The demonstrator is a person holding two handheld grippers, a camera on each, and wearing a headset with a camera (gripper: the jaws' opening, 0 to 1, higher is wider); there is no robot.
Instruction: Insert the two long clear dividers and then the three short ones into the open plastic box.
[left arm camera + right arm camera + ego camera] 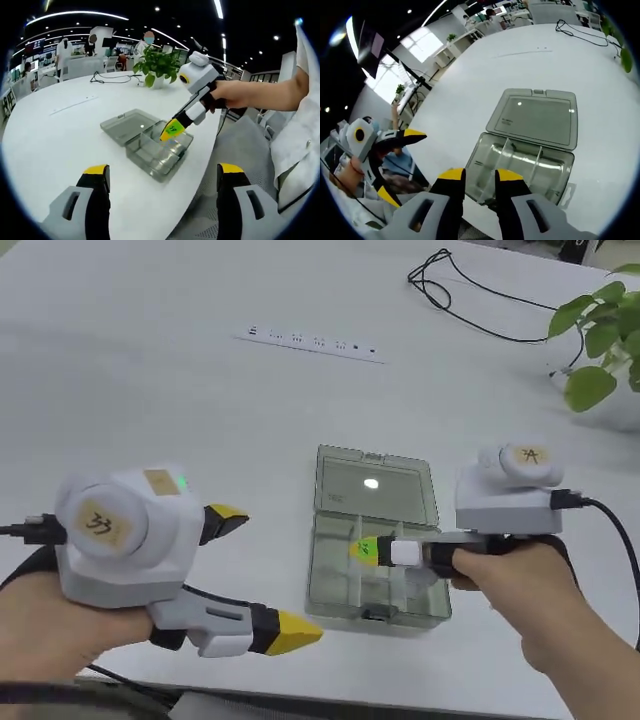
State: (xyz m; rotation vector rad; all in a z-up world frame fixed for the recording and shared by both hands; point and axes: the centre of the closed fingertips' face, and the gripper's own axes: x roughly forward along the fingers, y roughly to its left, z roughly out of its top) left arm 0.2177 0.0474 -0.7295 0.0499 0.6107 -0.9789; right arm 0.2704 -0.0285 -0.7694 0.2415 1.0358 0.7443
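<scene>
**Workbench, mid-assembly.** The open plastic box (pixel 313 575) sits at lower centre of the head view on the white counter (pixel 150 400), with its lid (pixel 375 485) folded flat on the far side. In the right gripper view, clear dividers (pixel 520 156) already stand inside the tray and split it into compartments; how many are in place is hard to count. Your right gripper (pixel 366 550) reaches in from the right of the frame, its yellow tip low over the middle of the tray. Its jaws stand close together with a narrow gap, and you cannot tell whether they pinch a clear piece. Your left gripper (pixel 260 572) hangs at lower left, well apart from the box, with its jaws spread wide and nothing between them. A white power strip (pixel 310 342) lies at upper centre, while a black cable (pixel 470 305) and a green plant (pixel 600 330) occupy the upper right.
</scene>
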